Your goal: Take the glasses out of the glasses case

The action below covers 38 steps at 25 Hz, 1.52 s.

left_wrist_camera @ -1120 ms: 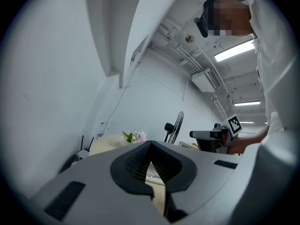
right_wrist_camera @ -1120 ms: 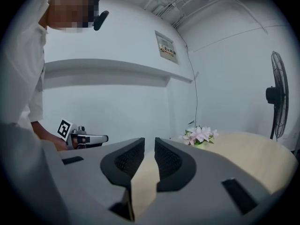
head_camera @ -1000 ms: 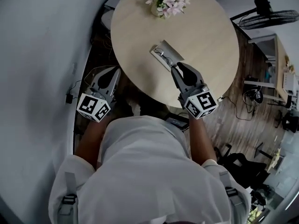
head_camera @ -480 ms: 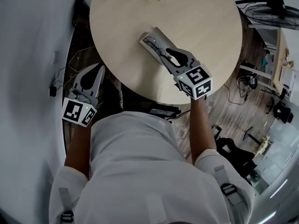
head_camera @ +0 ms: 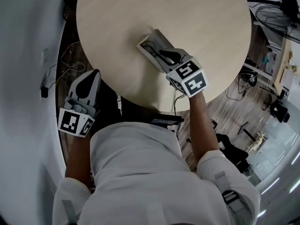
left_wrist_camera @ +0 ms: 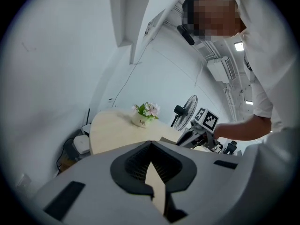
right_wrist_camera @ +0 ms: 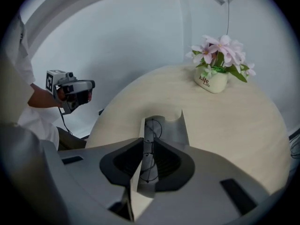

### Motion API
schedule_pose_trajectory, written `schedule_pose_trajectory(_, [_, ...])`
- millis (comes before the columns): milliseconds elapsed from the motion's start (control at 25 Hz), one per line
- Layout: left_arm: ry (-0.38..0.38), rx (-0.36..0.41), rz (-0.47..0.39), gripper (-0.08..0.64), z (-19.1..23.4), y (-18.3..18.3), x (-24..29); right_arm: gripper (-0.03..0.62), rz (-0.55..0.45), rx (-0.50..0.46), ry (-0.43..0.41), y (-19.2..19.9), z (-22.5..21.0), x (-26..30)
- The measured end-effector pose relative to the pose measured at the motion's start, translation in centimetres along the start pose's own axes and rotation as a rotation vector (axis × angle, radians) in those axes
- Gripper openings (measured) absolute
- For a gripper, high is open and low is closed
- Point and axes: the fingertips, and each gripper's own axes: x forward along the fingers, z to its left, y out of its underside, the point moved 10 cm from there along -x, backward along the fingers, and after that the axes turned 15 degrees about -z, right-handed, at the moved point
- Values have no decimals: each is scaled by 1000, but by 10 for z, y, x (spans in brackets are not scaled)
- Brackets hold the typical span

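Case [head_camera: 149, 42] is found open near bench [head_camera: 206, 22] centre; glasses [right_wrist_camera: 151, 127] are not yet removed. Right gripper [right_wrist_camera: 148, 142] is set over them, jaws narrowly spread about the frame. Left gripper [left_wrist_camera: 151, 146], jaws pressed together, is held off-bench at 8 o'clock.

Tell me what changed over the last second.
The right gripper moved forward from the near end of the open glasses case to over it. Its tongs now straddle the glasses, not yet closed on them. Nothing was taken or released. The left gripper stayed beside the table, tongs shut. The glasses remain in the case.
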Motion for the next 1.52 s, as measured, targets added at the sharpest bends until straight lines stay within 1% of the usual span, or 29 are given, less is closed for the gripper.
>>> schedule_pose_trajectory(120, [-30,-14,7,8,7,8,1,78,61,-6,2,3,-3,10])
schedule_pose_trajectory(240, [-47,-28,9,8,10,15,2,78,82,9,18,6,-8,16])
schedule_pose_trajectory(400, [-55,-40,21,8,15,22,2,78,138,-1,-4,10,-9,26])
schedule_pose_trajectory(680, [-69,-49,20,8,22,22,3,78,179,1,-8,14,-12,34])
schedule_pose_trajectory(840, [-84,-56,21,8,24,23,1,77,214,-8,-27,11,-13,35])
schedule_pose_trajectory(960, [-90,-63,25,8,28,27,1,77,239,9,-41,10,-16,41])
schedule_pose_trajectory(1120, [-91,-67,25,8,29,29,-4,57,272,19,-49,10,-13,48])
schedule_pose_trajectory(1320, [-97,-68,18,8,26,28,-1,47,263,30,-48,7,-14,43])
schedule_pose_trajectory(1520, [-94,-57,3,8,25,22,-7,35,230,14,-12,6,-15,37])
